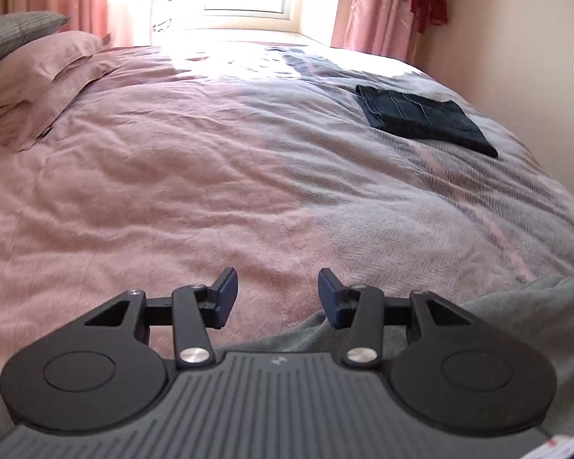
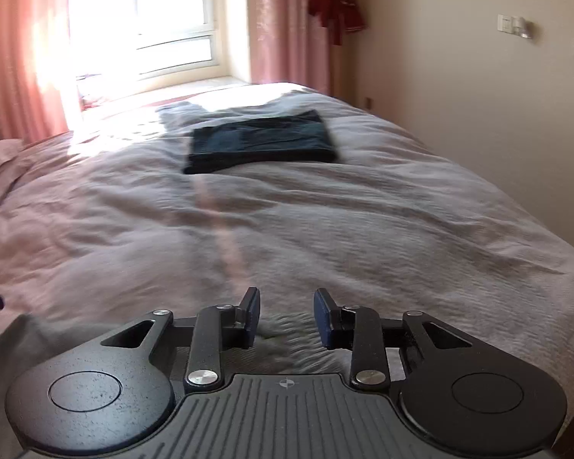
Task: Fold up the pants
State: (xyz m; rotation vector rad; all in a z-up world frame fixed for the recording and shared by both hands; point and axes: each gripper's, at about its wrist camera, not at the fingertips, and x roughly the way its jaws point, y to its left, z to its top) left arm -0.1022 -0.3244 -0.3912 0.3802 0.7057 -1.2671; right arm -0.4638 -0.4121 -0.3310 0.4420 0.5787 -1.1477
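One folded dark garment (image 2: 262,139), one grey garment (image 1: 516,306), two pillows (image 1: 38,65).

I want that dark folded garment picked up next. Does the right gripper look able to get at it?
Probably yes. The right gripper is open and empty, and only bare bedspread lies between it and the dark folded garment, which sits well ahead across the bed, so a long forward reach seems needed.
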